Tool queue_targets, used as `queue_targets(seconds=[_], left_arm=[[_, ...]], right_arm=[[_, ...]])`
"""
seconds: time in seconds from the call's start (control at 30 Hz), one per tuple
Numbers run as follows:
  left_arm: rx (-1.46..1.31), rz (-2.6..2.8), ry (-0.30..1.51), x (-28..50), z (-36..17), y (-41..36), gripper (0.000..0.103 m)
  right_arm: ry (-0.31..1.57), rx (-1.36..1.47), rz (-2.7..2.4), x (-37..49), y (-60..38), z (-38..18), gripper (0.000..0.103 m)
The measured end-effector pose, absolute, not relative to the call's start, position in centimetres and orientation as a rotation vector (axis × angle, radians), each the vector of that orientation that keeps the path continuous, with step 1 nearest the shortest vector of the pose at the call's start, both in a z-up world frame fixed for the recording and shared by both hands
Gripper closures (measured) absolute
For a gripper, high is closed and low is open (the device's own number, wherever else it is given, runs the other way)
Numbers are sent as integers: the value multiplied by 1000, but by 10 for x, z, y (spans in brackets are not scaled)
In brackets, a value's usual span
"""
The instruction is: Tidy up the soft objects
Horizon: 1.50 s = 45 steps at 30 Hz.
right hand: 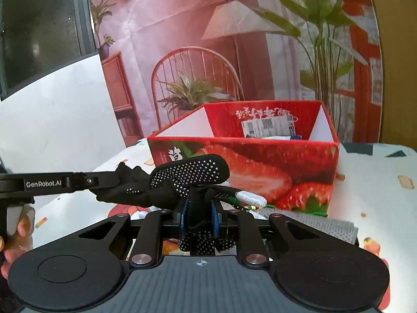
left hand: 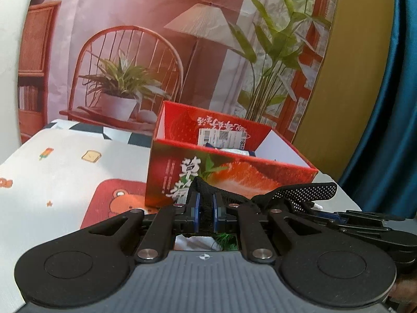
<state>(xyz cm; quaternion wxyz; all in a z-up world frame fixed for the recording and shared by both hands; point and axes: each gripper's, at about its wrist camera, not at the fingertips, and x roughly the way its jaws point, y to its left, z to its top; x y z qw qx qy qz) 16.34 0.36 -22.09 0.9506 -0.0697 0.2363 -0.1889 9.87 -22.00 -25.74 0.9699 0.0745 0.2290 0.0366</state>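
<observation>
A black glove with white grip dots (right hand: 190, 172) hangs stretched between both grippers, above the table and in front of the red strawberry box (right hand: 260, 161). My right gripper (right hand: 199, 216) is shut on one bunched end of it. My left gripper (right hand: 114, 180) reaches in from the left and pinches the other end. In the left wrist view, the left gripper (left hand: 206, 200) is shut on black fabric, the dotted glove (left hand: 307, 191) trails to the right, and the right gripper (left hand: 325, 214) sits there. The open-topped box (left hand: 260, 174) holds a white and blue item (left hand: 234, 151).
A cartoon-print tablecloth (left hand: 65, 172) covers the table. A grey mesh cloth (right hand: 312, 225) and a silver-tipped piece on green cord (right hand: 251, 198) lie by the box's front. A printed backdrop (left hand: 130, 52) stands behind, a blue curtain (left hand: 391, 104) at right. A person's hand (right hand: 23, 224) grips the left handle.
</observation>
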Motion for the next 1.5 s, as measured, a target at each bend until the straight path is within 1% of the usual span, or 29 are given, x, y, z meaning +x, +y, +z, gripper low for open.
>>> queue_targets(seconds=[0.5,0.77,0.93,1.13,1.3,1.5], left_arm=[[-155,-403,487,183,-205,2,92],[-161,-402,436,201,-186,-3,92],[-168,-391,404,229,-167,-13,92],[-157,-396,423,277,-150,-33,92],[-129,-369,488,309,-161,-46,92],[-91,-365,592,330,-189,-54,92]], right_arm=[[455,128,70,109,-223,-240,86],[438,97,71,123,-228,-223,86],[430,59,75,148,-235,-203,86],[457,63,79,204,-260,-187,86],[499,104,63,247,-283,-191,86],[589,127,43,279,-297,-218,86]])
